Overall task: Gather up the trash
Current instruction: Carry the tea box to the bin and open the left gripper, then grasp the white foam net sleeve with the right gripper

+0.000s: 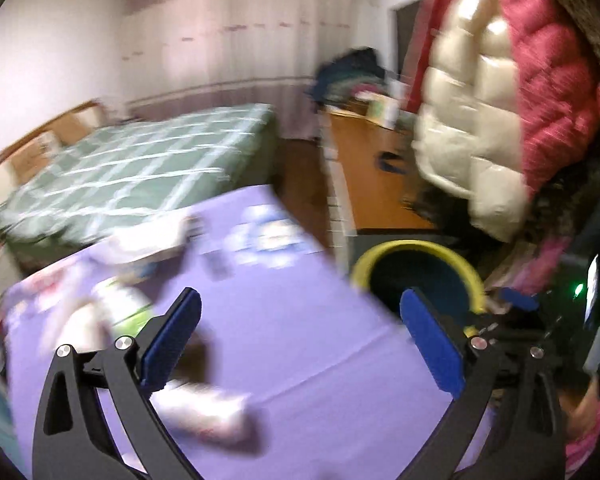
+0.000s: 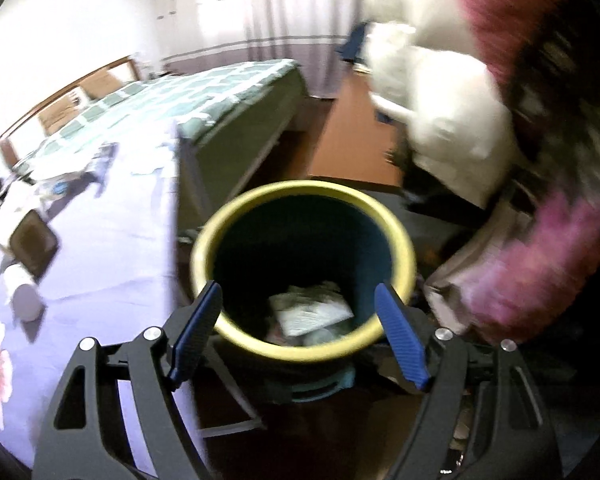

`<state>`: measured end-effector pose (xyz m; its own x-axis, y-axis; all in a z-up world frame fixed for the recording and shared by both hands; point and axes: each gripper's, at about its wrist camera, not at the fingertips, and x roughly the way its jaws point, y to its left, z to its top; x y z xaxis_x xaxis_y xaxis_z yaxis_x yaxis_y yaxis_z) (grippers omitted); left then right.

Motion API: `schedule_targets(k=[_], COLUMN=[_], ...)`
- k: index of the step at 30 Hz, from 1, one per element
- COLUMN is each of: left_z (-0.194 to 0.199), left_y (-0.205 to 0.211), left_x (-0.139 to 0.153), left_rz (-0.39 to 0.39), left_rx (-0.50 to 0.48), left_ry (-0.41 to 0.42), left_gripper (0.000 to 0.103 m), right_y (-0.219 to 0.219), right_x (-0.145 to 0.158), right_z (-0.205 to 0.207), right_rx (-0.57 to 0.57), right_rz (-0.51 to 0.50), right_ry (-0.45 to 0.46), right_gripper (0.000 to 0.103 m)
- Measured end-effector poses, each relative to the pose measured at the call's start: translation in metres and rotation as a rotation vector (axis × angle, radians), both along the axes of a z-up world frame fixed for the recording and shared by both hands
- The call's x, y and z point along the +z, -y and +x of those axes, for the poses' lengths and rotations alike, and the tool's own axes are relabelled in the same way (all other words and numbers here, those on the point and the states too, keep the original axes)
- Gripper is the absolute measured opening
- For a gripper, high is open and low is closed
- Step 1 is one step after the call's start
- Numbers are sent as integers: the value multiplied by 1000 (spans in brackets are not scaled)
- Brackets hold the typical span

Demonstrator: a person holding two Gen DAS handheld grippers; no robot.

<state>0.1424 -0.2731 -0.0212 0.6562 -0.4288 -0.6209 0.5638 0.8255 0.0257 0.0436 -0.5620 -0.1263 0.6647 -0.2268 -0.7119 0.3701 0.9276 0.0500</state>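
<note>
Hovering with fingers spread and empty, the right gripper point(image 2: 298, 336) looks into a yellow-rimmed dark bin point(image 2: 400, 240) holding crumpled paper trash point(image 2: 314, 310); the left gripper point(image 1: 300, 344), also spread empty, shows only the lilac tabletop point(image 1: 300, 320) and bin rim.

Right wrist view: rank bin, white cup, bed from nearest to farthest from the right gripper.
From the right gripper:
1. Yellow-rimmed bin, directly ahead, under the open jaws.
2. White cup, lying on the purple cloth, off to the left.
3. Green checked bed, beyond the cloth, upper left.
</note>
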Motion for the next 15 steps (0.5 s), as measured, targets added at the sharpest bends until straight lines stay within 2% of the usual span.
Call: schedule_targets(k=[7,12,15], left_z=[-3,-8,-9], left_y=[-154,-221,-246], left_x=[-12,-26,-30], left_rz=[-19,-25,-42], left_rx=[302,435,467], left_ry=[-21,-27,-33], left_gripper=[98,98,98], right_y=[-76,-128,-159], right_x=[16,28,33], right_z=[47,75,88], right_rx=[186,295,360], right_rz=[-12,5,32], right_ry=[23,47,67], right_gripper=[74,74,74])
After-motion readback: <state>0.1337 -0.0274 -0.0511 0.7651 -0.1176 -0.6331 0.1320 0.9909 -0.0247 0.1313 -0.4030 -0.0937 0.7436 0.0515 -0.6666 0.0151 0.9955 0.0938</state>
